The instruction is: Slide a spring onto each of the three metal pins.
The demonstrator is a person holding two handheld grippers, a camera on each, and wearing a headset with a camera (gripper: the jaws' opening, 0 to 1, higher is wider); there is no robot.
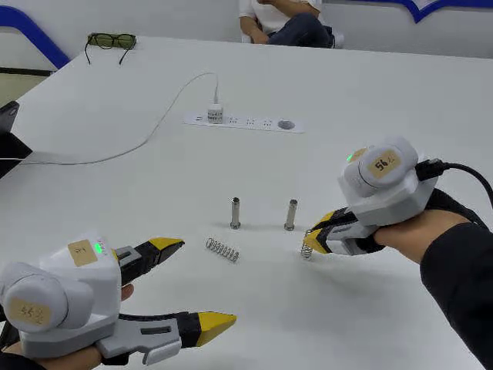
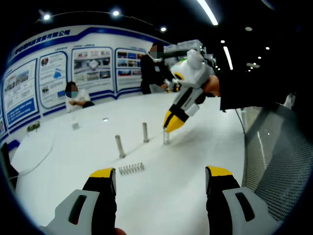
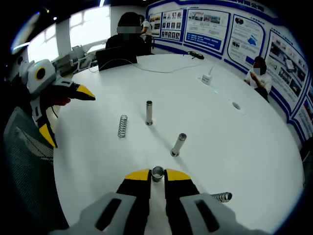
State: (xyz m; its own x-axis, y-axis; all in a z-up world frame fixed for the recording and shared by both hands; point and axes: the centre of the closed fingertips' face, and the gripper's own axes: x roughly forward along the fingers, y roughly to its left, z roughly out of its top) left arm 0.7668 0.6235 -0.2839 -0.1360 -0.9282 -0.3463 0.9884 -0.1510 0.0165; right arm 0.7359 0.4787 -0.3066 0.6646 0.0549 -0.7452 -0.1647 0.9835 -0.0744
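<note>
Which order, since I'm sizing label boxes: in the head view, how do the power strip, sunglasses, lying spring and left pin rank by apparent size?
1. power strip
2. sunglasses
3. lying spring and left pin: about alike in length, so unranked.

The round tabletop [image 1: 347, 100] is plain white, with no pattern. At frame centre, the left cylindrical metal pin [image 1: 235, 213], the right cylindrical metal pin [image 1: 291, 214], the loose coil spring [image 1: 222, 249] and the gripped coil spring [image 1: 306, 251] are dull silver. The left gripper [image 1: 202, 282], lower left, and the right gripper [image 1: 310, 240], at the right edge, have pale grey shells, black jaws, yellow tips and tan labels. At upper left lie dark, green-tinted glasses [image 1: 112, 40]. The long power strip [image 1: 246, 122] is white.
</note>
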